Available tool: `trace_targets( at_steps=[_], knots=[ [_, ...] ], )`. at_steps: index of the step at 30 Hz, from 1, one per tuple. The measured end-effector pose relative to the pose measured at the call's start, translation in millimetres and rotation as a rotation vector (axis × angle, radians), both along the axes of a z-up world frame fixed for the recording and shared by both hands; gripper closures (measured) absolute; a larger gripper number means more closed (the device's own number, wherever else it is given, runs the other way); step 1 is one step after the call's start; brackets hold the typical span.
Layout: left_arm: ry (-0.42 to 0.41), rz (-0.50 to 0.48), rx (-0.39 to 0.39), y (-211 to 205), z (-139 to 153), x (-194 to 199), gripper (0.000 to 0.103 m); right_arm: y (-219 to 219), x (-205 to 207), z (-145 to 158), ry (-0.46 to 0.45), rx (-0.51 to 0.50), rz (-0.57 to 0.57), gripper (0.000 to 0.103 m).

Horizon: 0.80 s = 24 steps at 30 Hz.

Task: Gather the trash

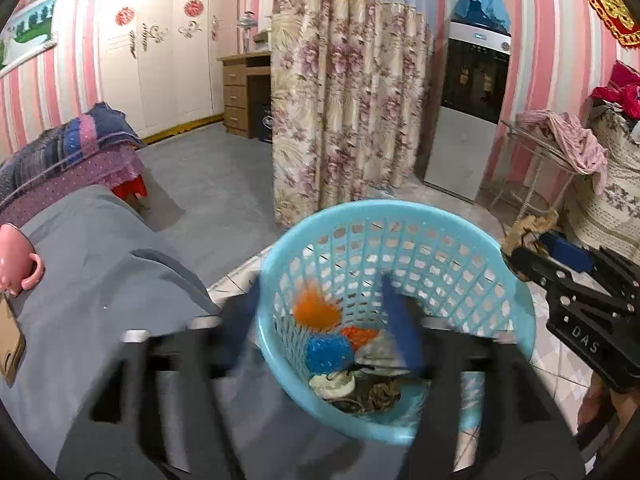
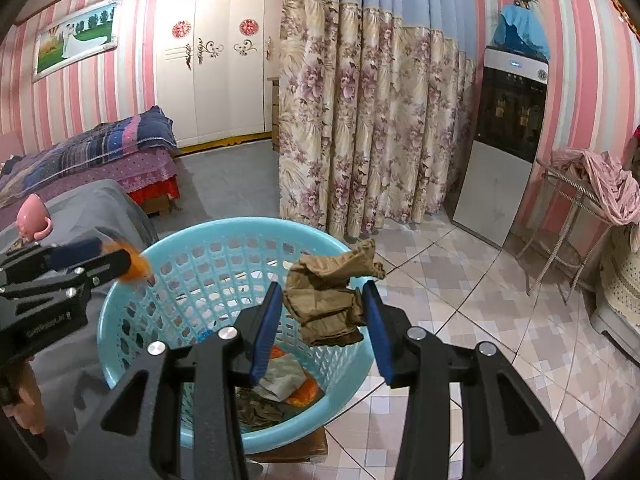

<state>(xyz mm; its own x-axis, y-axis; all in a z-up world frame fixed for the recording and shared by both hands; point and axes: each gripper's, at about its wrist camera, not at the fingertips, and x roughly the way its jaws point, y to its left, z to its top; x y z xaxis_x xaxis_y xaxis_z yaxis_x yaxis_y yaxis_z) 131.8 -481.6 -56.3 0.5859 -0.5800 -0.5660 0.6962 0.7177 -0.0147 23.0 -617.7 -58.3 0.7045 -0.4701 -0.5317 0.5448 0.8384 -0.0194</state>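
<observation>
A light blue mesh basket (image 1: 460,236) (image 2: 132,280) holds several pieces of trash, among them a blue ball (image 1: 328,354). My left gripper (image 1: 320,316) is open over the basket, blurred by motion, and a blurred orange piece (image 1: 316,308) (image 2: 138,268) is dropping from it into the basket. My right gripper (image 2: 324,300) is shut on a crumpled brown paper (image 2: 328,304) and holds it above the basket's right rim. The paper also shows in the left wrist view (image 1: 528,232).
A table with a grey cloth (image 1: 100,264) carries a pink mug (image 1: 16,260) at the left. A floral curtain (image 1: 344,100) hangs behind the basket. A water dispenser (image 1: 468,112), a wire rack with clothes (image 1: 560,148) and tiled floor (image 2: 460,300) lie to the right.
</observation>
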Motion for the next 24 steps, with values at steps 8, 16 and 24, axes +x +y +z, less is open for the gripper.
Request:
trace_targets(
  at_steps=[8,16,24],
  knots=[
    [-0.039,0.054,-0.004,18.4,13.0,6.3,0.015,1.8,6.7,-2.3,-0.001,0.005,0.009,0.061],
    [-0.057,0.134,-0.003,61.4,28.2,21.7,0.006,11.3,27.9,-3.1,-0.011,0.007,0.026,0.061],
    [-0.022,0.199,-0.065,85.4,40.4,38.3,0.006,20.8,53.4,1.1,-0.009,-0.003,0.026,0.052]
  ],
)
